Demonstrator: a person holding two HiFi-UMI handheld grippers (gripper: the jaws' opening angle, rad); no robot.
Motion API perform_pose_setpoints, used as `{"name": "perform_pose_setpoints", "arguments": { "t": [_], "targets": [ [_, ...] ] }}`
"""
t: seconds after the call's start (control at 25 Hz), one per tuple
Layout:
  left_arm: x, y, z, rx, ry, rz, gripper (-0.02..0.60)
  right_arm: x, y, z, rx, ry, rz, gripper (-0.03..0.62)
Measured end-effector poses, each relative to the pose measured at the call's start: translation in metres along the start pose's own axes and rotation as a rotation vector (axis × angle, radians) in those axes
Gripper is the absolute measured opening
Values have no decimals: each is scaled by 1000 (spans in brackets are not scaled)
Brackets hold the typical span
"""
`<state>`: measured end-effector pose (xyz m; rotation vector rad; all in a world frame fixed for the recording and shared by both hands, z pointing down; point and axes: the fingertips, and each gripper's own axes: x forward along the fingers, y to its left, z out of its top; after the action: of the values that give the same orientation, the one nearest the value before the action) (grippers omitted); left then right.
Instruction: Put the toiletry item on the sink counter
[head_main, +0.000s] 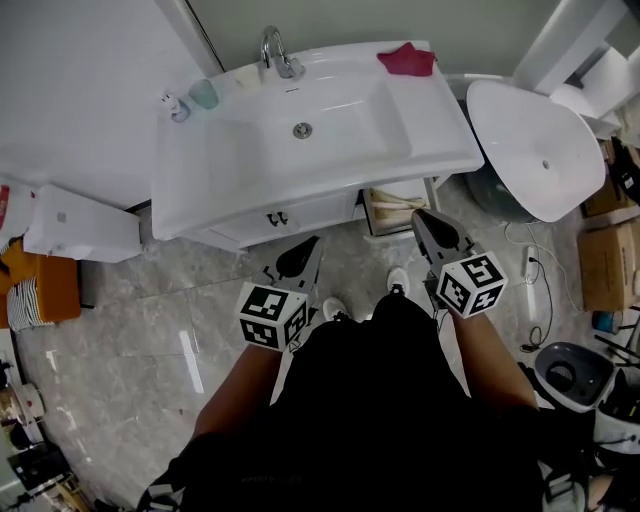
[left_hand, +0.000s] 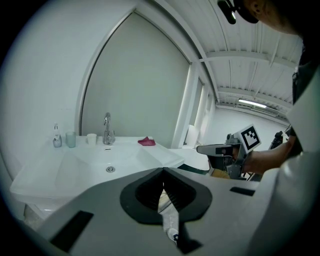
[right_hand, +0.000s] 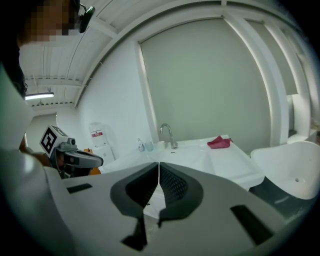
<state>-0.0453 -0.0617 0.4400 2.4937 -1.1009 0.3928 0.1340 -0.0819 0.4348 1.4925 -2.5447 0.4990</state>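
A white sink counter (head_main: 440, 130) stands ahead of me, with a chrome faucet (head_main: 278, 50) at its back edge. My left gripper (head_main: 305, 252) hovers in front of the counter's cabinet. It is shut on a small white toiletry tube (left_hand: 169, 217), which hangs down between the jaws in the left gripper view. My right gripper (head_main: 428, 222) is level with it on the right, shut with nothing between its jaws (right_hand: 158, 167). Both grippers are short of the counter and touch nothing on it.
On the counter are a red cloth (head_main: 406, 60) at the back right, and a teal cup (head_main: 204, 94) and small bottle (head_main: 176, 106) at the back left. A white oval basin (head_main: 530, 150) stands to the right, a white box (head_main: 80, 225) to the left. The floor is grey marble tile.
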Motion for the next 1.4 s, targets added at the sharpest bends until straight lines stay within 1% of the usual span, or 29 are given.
{"name": "perform_pose_setpoints", "arguments": {
  "t": [0.08, 0.28, 0.48, 0.92, 1.2, 1.4],
  "targets": [
    [-3, 0, 1, 6, -6, 4, 6, -1, 2, 0, 10, -2, 9, 5],
    [-6, 0, 4, 2, -19, 35, 6, 2, 8, -2, 39, 8, 80, 3],
    [-2, -10, 3, -9, -18, 63, 5, -1, -1, -1, 42, 16, 109, 3],
    [14, -65, 3, -27, -33, 98, 6, -41, -17, -18, 1, 69, 180, 3],
    [12, -100, -10, -49, -30, 163, 5, -69, -20, -34, -21, 101, 259, 3],
    [4, -124, -29, -76, -19, 214, 6, -87, -16, -55, -28, 144, 326, 3]
  ]
}}
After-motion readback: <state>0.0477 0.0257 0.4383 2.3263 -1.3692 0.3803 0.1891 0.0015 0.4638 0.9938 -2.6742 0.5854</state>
